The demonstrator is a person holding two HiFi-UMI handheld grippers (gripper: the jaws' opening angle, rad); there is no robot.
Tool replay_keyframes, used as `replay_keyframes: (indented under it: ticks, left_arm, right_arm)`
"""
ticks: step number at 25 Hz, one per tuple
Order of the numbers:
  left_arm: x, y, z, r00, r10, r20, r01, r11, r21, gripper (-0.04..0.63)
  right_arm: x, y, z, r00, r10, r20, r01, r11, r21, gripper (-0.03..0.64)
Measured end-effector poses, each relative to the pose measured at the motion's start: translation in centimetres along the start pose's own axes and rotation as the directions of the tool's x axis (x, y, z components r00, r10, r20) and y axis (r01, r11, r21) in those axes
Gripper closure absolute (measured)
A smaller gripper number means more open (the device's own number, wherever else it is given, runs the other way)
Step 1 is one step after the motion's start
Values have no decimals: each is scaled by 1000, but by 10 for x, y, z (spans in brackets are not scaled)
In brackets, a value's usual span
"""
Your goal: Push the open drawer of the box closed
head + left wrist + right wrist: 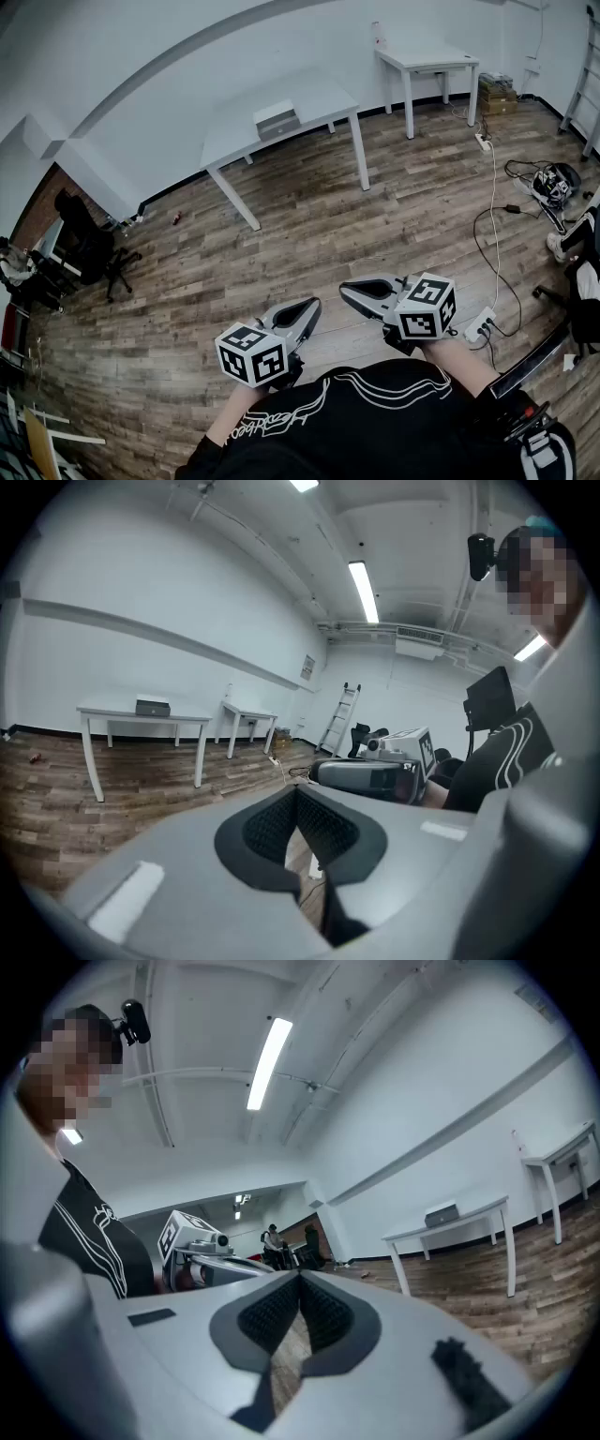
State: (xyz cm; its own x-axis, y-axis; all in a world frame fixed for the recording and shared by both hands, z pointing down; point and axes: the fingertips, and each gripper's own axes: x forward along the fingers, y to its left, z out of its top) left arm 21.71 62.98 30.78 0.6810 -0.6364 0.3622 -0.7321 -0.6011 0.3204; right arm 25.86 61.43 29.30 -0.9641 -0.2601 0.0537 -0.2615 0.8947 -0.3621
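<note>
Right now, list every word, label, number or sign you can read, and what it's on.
Nothing here can be read.
Black shirt: white script print, too warped to read.
Wall sign: too small to read.
Marker cubes: square patterns only, no letters.

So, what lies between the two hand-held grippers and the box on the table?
Only bare wooden floor, in the head view. The left hand-held gripper and the right hand-held gripper are far from the table carrying the box.
</note>
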Motion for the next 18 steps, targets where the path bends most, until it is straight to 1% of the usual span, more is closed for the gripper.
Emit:
replay_keyframes:
  ticks: [4,9,13,18]
  left_arm:
    - [8,13,5,1000,-6,0,6,1000,-18,591]
    - [16,32,6,1000,7,12,-7,1000,-30,591]
    - [21,54,14,1000,16,18,-15,999,-38,591]
    - [36,86,16,1000,16,9,-15,999,-35,591]
  right_arm:
    - [7,-15,5,1000,-14,-1,14,1000,6,607]
    - [13,-35,1,999,-36,-5,36,999,13,607]
    - [27,-52,6,999,-49,-14,49,999,-4,607]
    - [51,-80,3,998,-52,-33,52,999,6,607]
